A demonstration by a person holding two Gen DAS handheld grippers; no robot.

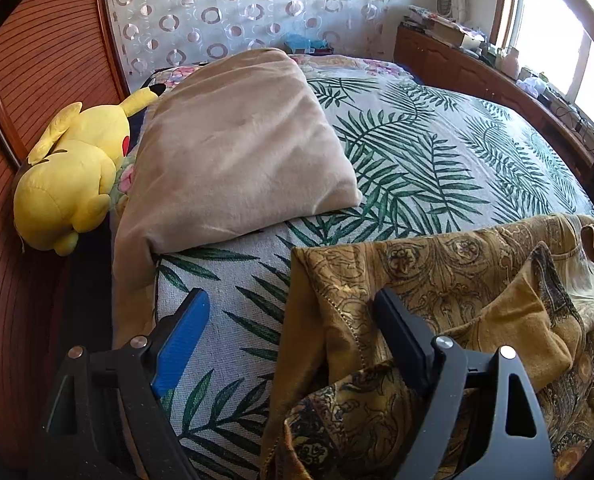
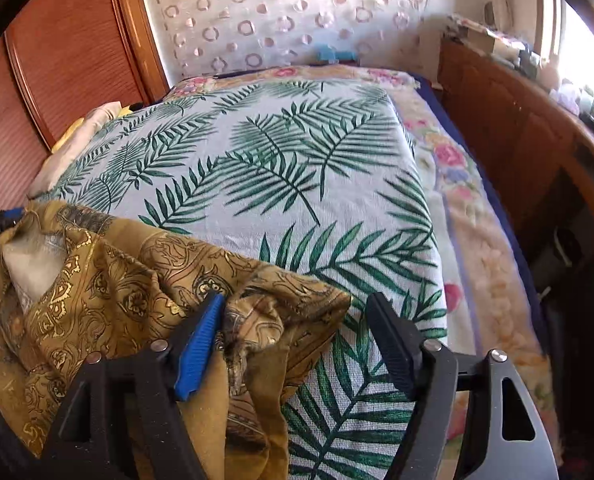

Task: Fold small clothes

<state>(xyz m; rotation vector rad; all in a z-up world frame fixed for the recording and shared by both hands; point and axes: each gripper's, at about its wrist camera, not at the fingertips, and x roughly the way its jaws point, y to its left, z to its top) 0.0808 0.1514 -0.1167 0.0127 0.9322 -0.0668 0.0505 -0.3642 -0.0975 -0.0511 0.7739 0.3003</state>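
A mustard-brown garment with a dark and gold paisley print (image 1: 449, 280) lies rumpled on the near edge of the bed; it also shows in the right wrist view (image 2: 137, 288). My left gripper (image 1: 293, 308) is open, its jaws wide apart over the garment's left edge, the black finger (image 1: 401, 336) above the cloth and the blue finger (image 1: 181, 340) over the bedspread. My right gripper (image 2: 297, 316) is open over the garment's right edge, with the blue finger (image 2: 201, 348) above the cloth and the black finger (image 2: 393, 344) over the bedspread. Neither holds anything.
The bed has a grey bedspread with green palm leaves (image 1: 417, 152). A beige pillow (image 1: 237, 148) and a yellow plush toy (image 1: 73, 176) lie at the left. A wooden wardrobe (image 1: 37, 60) stands left, a cluttered wooden cabinet (image 1: 477, 64) right.
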